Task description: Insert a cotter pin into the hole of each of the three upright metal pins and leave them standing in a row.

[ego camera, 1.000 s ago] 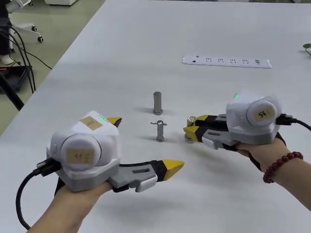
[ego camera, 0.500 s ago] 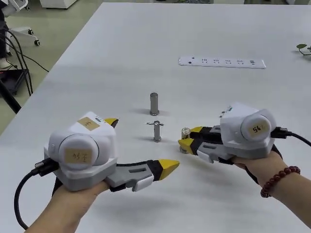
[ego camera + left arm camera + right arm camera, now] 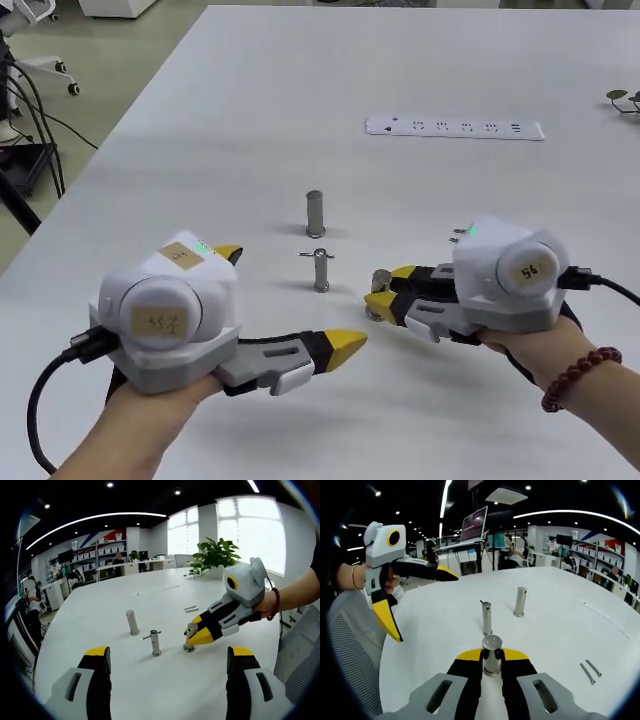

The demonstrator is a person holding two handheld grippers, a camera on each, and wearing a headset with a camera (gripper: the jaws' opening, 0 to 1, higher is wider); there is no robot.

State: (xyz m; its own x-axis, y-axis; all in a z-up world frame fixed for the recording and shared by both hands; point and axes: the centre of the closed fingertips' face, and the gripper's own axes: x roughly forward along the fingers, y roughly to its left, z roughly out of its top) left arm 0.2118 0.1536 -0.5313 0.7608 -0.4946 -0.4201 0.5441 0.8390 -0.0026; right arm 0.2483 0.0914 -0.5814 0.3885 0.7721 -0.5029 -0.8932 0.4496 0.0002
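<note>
While the right gripper (image 3: 383, 292) has its yellow-tipped jaws pressed in on a short metal pin (image 3: 491, 652), that pin stands upright with its foot at the white table (image 3: 250, 110). It is clamped low on its shaft, and its flat top sits clear above the jaws. Just left of it and a little farther off stands the middle pin (image 3: 320, 270), also upright and apart from the jaws. A cotter pin (image 3: 147, 637) lies crosswise through it near the top. Farther again is the far pin (image 3: 315, 213), a plain upright cylinder. The three make a slanting line running from far to near right. The left gripper (image 3: 290, 298) hangs at the near left, jaws spread wide and empty, pointing right toward the pins and well apart from them. Two loose cotter pins (image 3: 589, 670) lie side by side on the table off to the far-right side of the row. A white power strip (image 3: 455, 127) lies at the far right.
</note>
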